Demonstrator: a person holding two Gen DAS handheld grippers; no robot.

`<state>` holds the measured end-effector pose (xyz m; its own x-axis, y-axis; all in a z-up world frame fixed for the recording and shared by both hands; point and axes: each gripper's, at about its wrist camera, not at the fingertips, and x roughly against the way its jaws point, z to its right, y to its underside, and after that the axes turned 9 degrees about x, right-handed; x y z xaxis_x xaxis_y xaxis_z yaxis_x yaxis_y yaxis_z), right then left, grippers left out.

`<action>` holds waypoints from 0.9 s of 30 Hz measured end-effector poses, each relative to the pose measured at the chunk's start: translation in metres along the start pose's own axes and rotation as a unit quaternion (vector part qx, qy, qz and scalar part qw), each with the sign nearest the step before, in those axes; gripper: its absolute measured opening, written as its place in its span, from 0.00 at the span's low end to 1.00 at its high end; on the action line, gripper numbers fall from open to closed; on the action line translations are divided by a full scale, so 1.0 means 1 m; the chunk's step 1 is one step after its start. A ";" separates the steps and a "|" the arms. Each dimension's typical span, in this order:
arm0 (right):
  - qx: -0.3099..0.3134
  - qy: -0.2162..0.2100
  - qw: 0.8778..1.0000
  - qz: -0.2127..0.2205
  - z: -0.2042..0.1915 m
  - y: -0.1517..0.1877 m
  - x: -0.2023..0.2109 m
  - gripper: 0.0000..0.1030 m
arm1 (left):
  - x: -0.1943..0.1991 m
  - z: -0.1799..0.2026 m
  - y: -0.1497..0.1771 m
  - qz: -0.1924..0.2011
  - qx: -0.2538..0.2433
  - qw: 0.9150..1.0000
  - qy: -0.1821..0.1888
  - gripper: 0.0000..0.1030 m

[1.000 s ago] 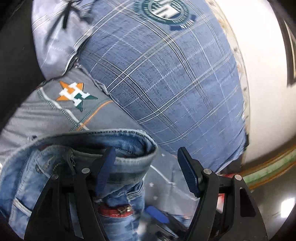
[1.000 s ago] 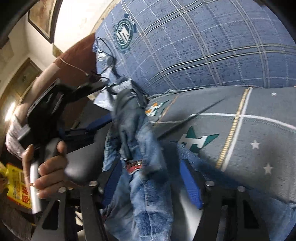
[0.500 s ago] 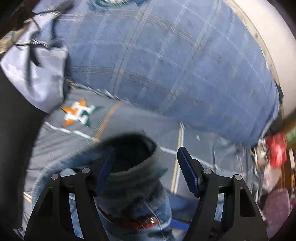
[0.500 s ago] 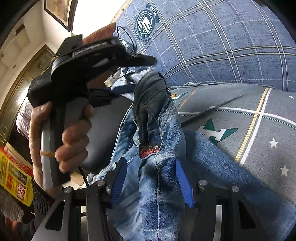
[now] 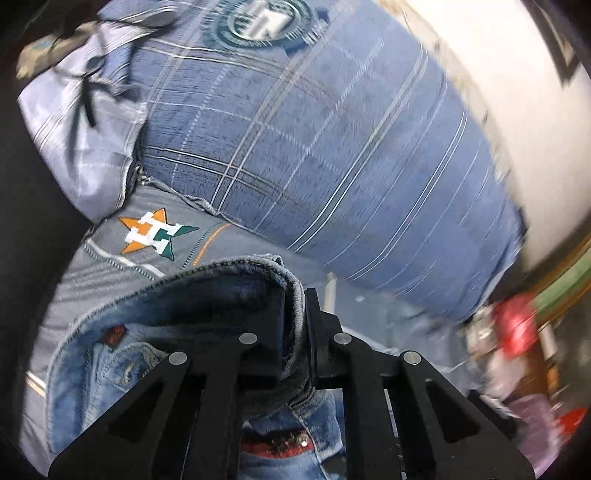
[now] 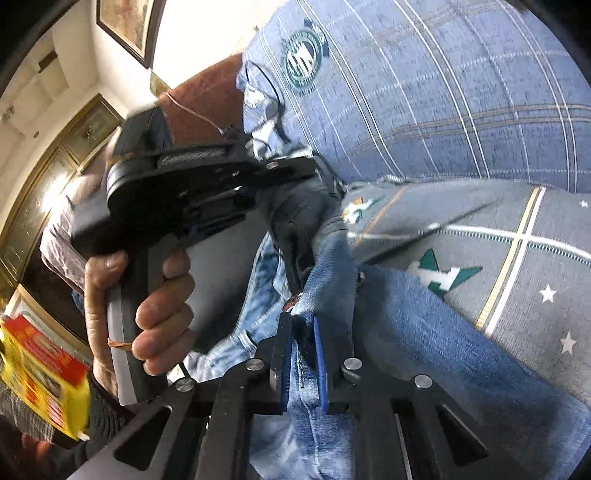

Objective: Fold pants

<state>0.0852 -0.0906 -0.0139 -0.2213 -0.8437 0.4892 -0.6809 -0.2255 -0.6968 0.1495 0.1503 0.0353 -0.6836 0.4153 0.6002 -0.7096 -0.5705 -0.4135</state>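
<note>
Both hand-held grippers have closed since the earlier frames, where their blue-padded fingers stood wide apart around loose denim. Now the left hand-held gripper (image 5: 295, 321) pinches a thick, rolled edge of the jeans (image 5: 236, 291), its black fingers pressed tight against the fold. From the right wrist view, the right hand-held gripper (image 6: 303, 354) clamps a narrow ridge of the same jeans (image 6: 406, 350) between its two blue pads (image 6: 320, 362), with only a slim strip of cloth between them.

One pair of jeans is in play: faded, light-blue denim with heavy stitched seams, bunched and hanging between the two tools, draped over a grey bedsheet (image 6: 517, 258). That sheet is smooth, printed with small white stars, thin white and yellow lines, and an orange-and-green star emblem (image 5: 157, 236).

Behind the jeans bulges a large, soft pillow (image 5: 332, 147) in blue plaid with pale crossing lines and one round green-and-white crest (image 5: 269, 22).

In the right wrist view, one bare hand (image 6: 144, 306) wraps around the grey handle of the left tool, whose boxy black plastic body reaches toward the denim. A yellow-and-red box (image 6: 40, 373) sits at the lower left edge, blurred.
</note>
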 end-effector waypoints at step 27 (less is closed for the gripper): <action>0.016 -0.077 0.996 -0.038 -0.063 0.032 -0.004 0.02 | 0.133 -0.102 0.095 0.058 0.163 0.984 0.041 0.07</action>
<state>0.0206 -0.0635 -0.0053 -0.0583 -0.8879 0.4563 -0.6684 -0.3048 -0.6785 -0.0260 0.2239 0.0063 -0.7776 0.3830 0.4987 -0.5433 -0.8085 -0.2262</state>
